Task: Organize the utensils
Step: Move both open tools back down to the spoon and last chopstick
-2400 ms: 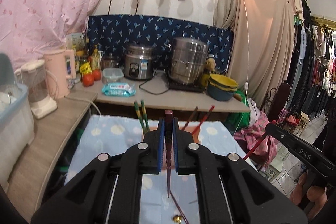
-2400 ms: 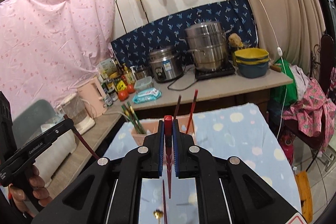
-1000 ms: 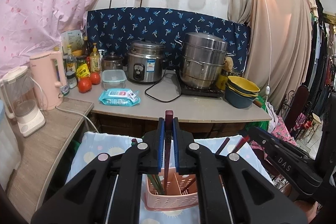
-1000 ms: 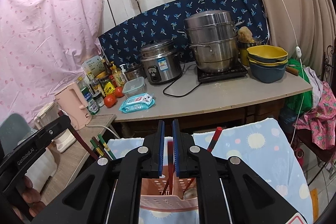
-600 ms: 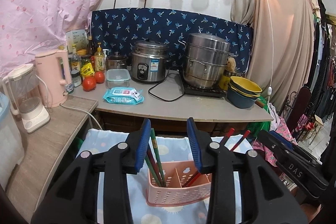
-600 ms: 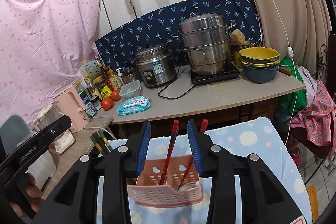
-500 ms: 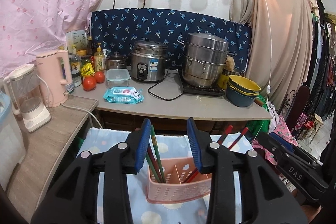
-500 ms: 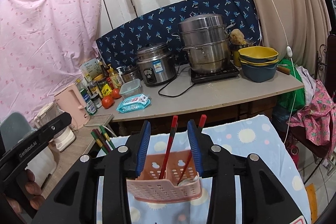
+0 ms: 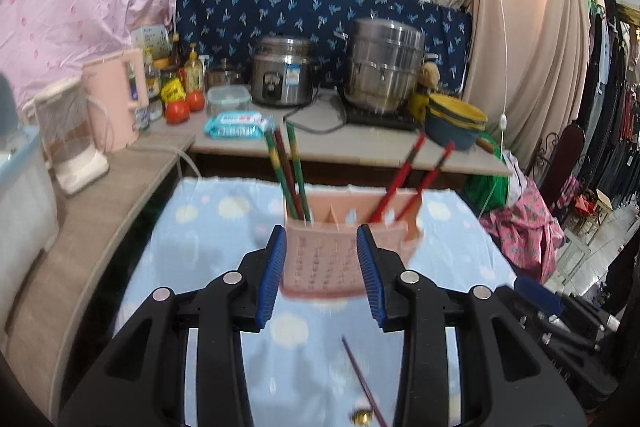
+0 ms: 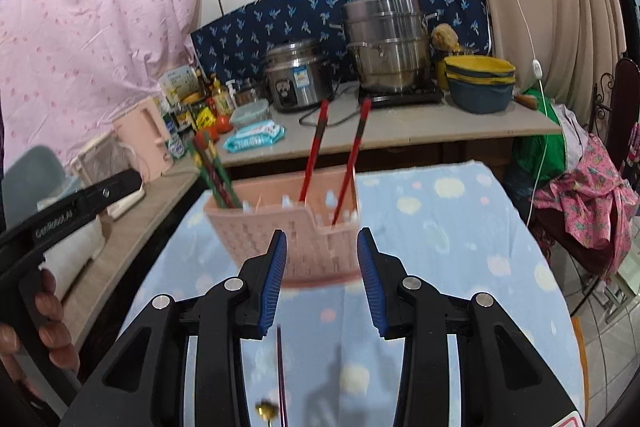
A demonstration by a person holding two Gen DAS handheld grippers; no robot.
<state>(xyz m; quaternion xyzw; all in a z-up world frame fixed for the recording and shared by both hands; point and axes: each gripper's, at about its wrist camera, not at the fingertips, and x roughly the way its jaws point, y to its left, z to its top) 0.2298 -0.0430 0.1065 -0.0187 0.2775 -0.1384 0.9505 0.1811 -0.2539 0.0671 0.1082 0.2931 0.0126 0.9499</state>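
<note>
1. Both wrist views now take in more of the blue sun-print tablecloth (image 9: 208, 223) than half a second ago, and the pink utensil caddy (image 9: 324, 263) looms larger and closer to the fingertips; it is smeared by motion blur.
2. The left gripper (image 9: 322, 269) and right gripper (image 10: 322, 269) each clamped a chopstick a second ago. Their jaws have just been opening and now stand moderately apart with nothing pinched; the caddy only shows through the gaps, beyond the blue pads.
3. The caddy stands upright on the cloth, at its far end near the grey counter (image 10: 460, 125). It is a perforated plastic basket split into compartments.
4. Green-and-red chopsticks (image 9: 294, 175) lean in its left compartment.
5. A red pair (image 10: 332, 167) leans in its right compartment.
6. A thin dark chopstick (image 9: 362, 379) lies on the cloth below the left gripper, and a small gold-coloured piece (image 10: 266, 407), too blurred to identify, sits beside it.
</note>
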